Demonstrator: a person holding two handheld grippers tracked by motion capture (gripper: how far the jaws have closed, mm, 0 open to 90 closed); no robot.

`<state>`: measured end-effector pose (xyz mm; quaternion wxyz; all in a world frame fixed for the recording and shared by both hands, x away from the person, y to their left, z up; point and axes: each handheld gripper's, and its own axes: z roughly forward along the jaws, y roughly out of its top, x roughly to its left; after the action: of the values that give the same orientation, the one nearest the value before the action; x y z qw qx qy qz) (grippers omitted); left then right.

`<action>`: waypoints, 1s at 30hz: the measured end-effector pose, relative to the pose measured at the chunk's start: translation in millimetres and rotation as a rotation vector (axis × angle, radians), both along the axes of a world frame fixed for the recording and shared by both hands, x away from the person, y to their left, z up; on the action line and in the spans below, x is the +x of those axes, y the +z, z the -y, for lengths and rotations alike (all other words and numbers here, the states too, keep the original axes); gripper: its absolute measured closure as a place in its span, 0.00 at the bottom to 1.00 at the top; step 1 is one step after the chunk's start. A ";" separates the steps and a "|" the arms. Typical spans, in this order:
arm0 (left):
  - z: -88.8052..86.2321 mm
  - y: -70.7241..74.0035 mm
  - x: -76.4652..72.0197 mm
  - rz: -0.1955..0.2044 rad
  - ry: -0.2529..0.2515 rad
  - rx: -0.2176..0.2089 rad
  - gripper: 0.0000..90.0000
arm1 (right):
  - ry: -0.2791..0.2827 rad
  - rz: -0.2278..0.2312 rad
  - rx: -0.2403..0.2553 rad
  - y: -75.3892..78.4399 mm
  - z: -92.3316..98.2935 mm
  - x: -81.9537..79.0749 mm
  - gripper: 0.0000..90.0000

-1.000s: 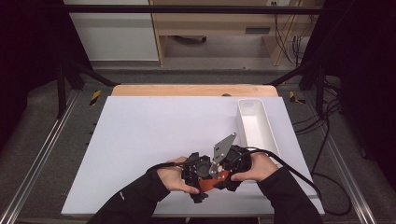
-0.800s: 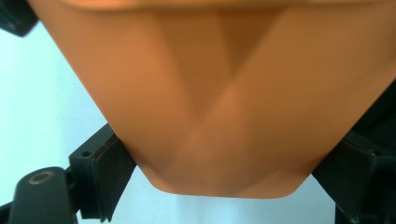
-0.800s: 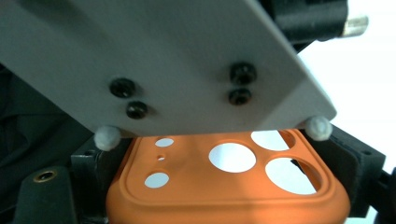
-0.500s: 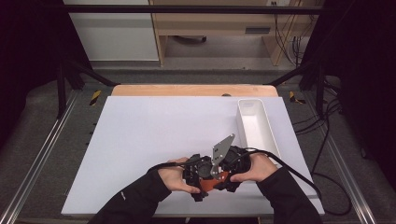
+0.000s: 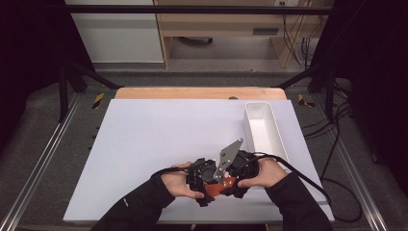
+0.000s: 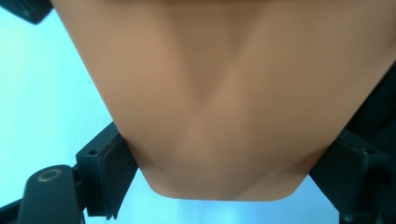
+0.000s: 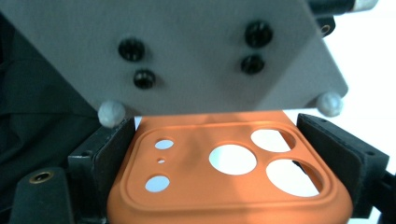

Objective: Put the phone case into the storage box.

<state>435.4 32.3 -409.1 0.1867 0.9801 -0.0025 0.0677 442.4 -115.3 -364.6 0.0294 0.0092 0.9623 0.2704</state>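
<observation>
An orange phone case (image 5: 219,187) with camera cut-outs is held between both grippers near the table's front edge. In the left gripper view the case's plain back (image 6: 224,102) sits between the jaws of my left gripper (image 6: 229,156), which have just been closing and now press on its sides. In the right gripper view the cut-out end of the case (image 7: 196,186) lies between the jaws of my right gripper (image 7: 224,154). They have just been opening a little, and the pads still touch its edges. The left gripper's grey plate (image 7: 187,56) hangs close above.
A long white tray (image 5: 249,126) stands at the right side of the white table top (image 5: 159,134), behind the hands. Black cables trail off the right edge. A wooden strip (image 5: 197,93) runs along the far edge.
Both hands have stayed in place at the front of the table. The case remains between the two grippers.
</observation>
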 end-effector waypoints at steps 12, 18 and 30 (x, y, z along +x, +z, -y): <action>-10.1 3.0 3.5 -0.005 0.019 -0.051 0.17 | -0.010 0.032 0.066 4.1 3.5 -2.2 0.08; -17.1 -0.1 4.9 -0.015 0.040 -0.071 0.17 | -0.036 0.048 0.114 14.3 13.4 -3.3 0.05; -36.6 -1.9 7.6 -0.039 0.075 -0.166 0.17 | -0.073 0.054 0.246 20.4 35.1 -3.1 0.04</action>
<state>443.0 68.9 -411.1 0.2647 0.9618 0.0434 0.0556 439.2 -150.5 -344.2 0.0639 0.0405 0.9197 0.3853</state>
